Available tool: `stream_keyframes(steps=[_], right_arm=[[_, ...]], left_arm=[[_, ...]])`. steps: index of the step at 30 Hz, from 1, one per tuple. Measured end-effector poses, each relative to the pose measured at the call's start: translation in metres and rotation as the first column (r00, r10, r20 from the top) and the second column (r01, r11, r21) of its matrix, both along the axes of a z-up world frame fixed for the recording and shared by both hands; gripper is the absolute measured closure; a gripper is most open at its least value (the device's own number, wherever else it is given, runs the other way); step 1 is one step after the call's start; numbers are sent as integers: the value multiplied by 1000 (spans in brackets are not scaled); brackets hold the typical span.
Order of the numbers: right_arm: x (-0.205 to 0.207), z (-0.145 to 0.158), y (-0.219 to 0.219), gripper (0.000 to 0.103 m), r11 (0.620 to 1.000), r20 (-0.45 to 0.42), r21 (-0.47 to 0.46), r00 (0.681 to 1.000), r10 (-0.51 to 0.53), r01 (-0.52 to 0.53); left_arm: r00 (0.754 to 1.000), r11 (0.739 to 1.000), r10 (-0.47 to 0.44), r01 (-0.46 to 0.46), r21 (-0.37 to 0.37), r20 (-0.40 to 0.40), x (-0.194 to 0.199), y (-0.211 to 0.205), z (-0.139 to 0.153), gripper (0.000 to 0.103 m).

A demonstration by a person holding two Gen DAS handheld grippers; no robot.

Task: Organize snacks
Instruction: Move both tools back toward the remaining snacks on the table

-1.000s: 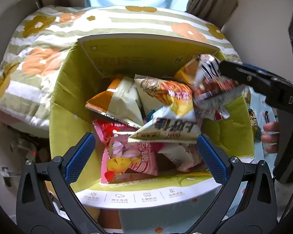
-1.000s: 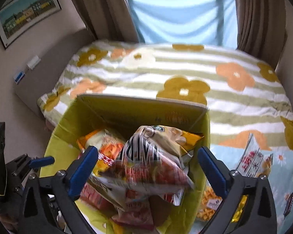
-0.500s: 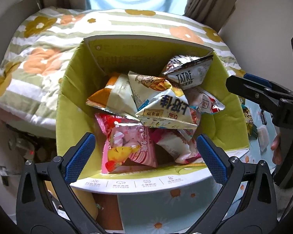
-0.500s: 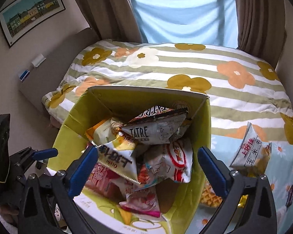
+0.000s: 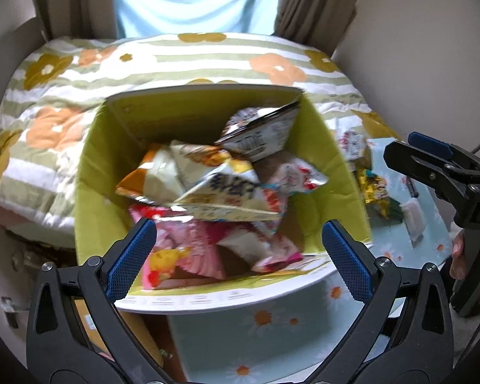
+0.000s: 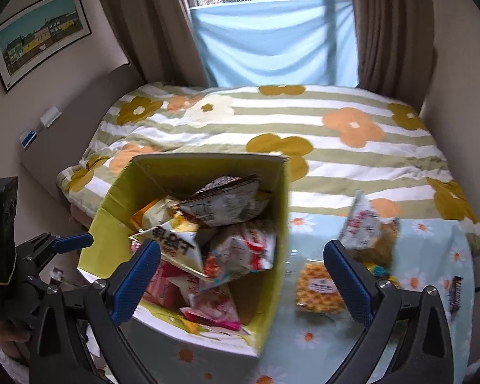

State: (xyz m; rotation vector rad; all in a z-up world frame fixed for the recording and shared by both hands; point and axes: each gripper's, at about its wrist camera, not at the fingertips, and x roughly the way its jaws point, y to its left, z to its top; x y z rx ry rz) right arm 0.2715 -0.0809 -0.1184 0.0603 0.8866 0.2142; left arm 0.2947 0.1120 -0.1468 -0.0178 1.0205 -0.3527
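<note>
An open yellow-green cardboard box point(image 5: 92, 192) point(image 6: 280, 211) holds several snack bags, with a black-and-white bag point(image 5: 262, 134) point(image 6: 220, 203) on top at the back. My left gripper point(image 5: 236, 249) is open and empty, above the box's near edge. My right gripper point(image 6: 243, 272) is open and empty, over the box's right wall; it also shows at the right of the left wrist view point(image 5: 432, 156). Loose snacks lie on the blue daisy cloth right of the box: a white bag point(image 6: 364, 224), a yellow waffle pack point(image 6: 320, 288) and a dark bar point(image 6: 454, 294).
A bed with a striped flower quilt point(image 6: 304, 121) lies behind the box. Brown curtains point(image 6: 137, 25) and a blue sheet hang at the window. A framed picture point(image 6: 41, 35) is on the left wall. The box sits at the table's left edge.
The right gripper let the black-and-white bag drop into the box, then drew back to the right and up. The left gripper pulled back a little; the box looks smaller.
</note>
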Motion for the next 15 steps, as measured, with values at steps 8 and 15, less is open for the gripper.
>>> stream_keyframes(steps=[8, 15], right_arm=[[-32, 12, -86, 1, 997, 16, 0, 997, -76, 76], [-62, 3, -175, 1, 992, -20, -48, 993, -120, 119]], left_arm=[[999, 999, -36, 36, 1, 38, -18, -72, 18, 0], [995, 996, -92, 92, -2, 31, -30, -168, 19, 0]])
